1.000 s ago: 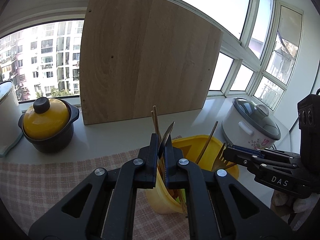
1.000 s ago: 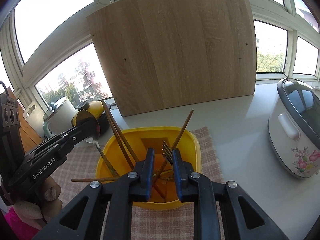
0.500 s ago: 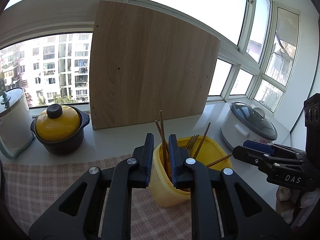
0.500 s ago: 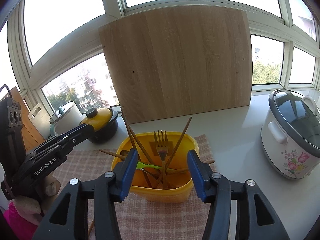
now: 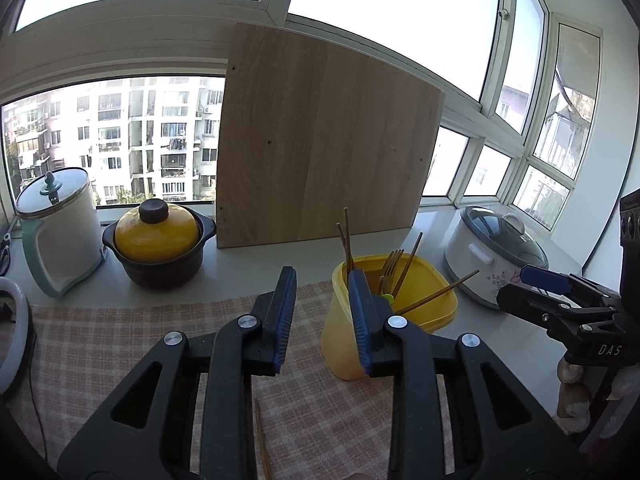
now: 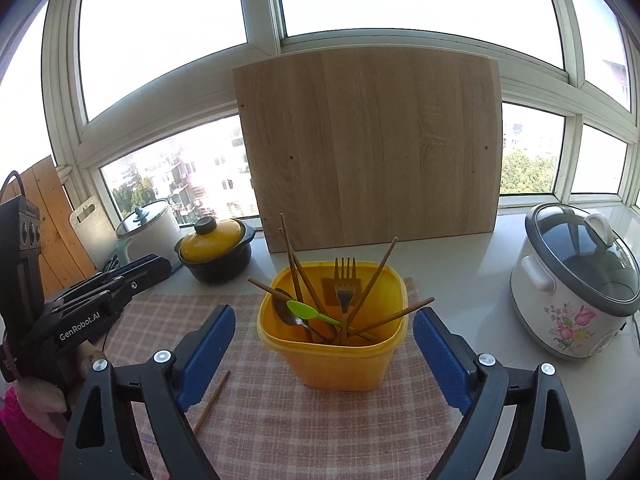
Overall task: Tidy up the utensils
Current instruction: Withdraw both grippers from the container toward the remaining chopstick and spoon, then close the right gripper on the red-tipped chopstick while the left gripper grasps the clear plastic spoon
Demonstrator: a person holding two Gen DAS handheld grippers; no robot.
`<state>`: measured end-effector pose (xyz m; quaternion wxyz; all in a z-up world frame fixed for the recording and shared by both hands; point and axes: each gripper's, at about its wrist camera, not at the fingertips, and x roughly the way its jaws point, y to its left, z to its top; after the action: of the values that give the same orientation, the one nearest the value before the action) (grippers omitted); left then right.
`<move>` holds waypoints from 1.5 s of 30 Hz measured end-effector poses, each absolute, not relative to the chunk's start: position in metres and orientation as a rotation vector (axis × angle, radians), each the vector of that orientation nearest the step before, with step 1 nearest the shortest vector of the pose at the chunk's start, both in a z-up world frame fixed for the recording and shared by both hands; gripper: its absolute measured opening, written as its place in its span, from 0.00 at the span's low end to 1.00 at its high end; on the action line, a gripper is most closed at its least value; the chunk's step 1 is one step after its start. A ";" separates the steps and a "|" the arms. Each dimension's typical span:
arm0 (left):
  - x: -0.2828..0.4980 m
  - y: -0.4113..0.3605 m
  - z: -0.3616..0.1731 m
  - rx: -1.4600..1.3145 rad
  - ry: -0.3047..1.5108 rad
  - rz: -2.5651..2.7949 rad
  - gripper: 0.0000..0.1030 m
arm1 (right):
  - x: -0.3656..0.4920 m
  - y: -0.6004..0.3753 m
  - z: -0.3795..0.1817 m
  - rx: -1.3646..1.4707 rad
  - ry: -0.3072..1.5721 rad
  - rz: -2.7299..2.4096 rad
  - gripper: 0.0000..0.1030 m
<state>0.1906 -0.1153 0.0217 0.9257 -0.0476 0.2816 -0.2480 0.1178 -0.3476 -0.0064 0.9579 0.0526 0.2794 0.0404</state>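
**A:** Utensils stand bunched in the yellow tub [image 6: 334, 344] on the checked cloth [image 6: 280, 420], in front of the wooden board [image 6: 368, 148]. The right wrist view looks down into the tub: a fork [image 6: 345, 280], a green spoon [image 6: 306, 311], a dark spoon [image 6: 285, 307] and several chopsticks [image 6: 294, 264].

**B:** And the left wrist view?

**A:** It sees the tub from the side, so both spoons are mostly hidden. One more chopstick [image 6: 212, 402] lies on the cloth left of the tub.

**B:** The grippers?

**A:** The right hand-held gripper [image 6: 324, 356] has just been opening; its jaws stand wide apart either side of the tub, pressing on nothing. The left hand-held gripper [image 5: 322, 320] has also been opening, jaws a little apart with only cloth between them, just left of the tub.

**B:** Anything only the left view shows?

**A:** More worktop [image 5: 248, 276] left of the tub.
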 end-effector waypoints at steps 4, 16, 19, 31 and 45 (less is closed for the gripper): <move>0.174 -0.102 0.021 -0.074 0.577 -0.487 0.33 | 0.105 -0.340 -0.004 0.073 0.536 0.067 1.00; 0.135 -0.050 0.001 -0.080 0.650 -0.403 0.45 | 0.090 -0.332 -0.023 0.111 0.537 0.083 1.00; 0.127 -0.031 -0.010 -0.096 0.688 -0.369 0.45 | 0.090 -0.327 -0.031 0.098 0.556 0.119 1.00; 0.087 0.028 -0.067 -0.179 0.886 -0.276 0.45 | 0.110 -0.277 -0.075 0.037 0.741 0.316 1.00; 0.078 -0.006 -0.095 0.054 0.968 -0.469 0.43 | 0.186 -0.216 -0.164 0.143 1.132 0.415 0.51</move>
<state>0.0780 -0.0057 -0.0948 0.8585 0.0259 0.4609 -0.2233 0.1864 -0.2160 -0.1644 0.8212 0.0672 0.5321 0.1951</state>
